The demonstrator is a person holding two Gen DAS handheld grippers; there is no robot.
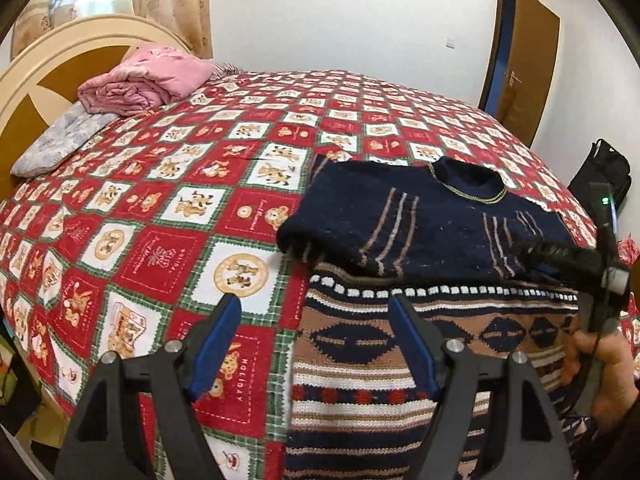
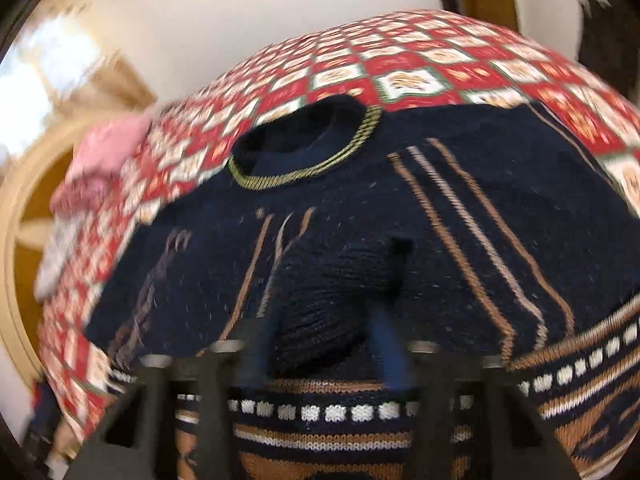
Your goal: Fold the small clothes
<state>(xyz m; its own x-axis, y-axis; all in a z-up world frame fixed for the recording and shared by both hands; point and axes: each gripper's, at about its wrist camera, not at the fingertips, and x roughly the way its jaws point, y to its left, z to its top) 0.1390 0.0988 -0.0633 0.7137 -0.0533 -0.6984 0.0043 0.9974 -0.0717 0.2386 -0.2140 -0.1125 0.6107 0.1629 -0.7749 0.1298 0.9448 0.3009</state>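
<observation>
Left view: left gripper (image 1: 314,340) angled down over bed (image 1: 168,208), fingers (image 1: 218,340) wide apart, holding nothing. One sweater (image 1: 424,224), upper part folded over, lying ahead and right of fingers; its near edge just under right fingertip. One person's hand (image 1: 604,376) gripping right tool at far right.

Right view, blurred: right gripper (image 2: 324,344) pitched down, fingers (image 2: 388,340) drawn narrow, pinching navy fold of sweater (image 2: 460,208). Collar beyond fingertips, left.

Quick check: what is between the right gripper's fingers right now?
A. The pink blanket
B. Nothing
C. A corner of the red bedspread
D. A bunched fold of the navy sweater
D: in the right wrist view the right gripper has a bunched fold of the navy sweater between its blue fingers.
</observation>
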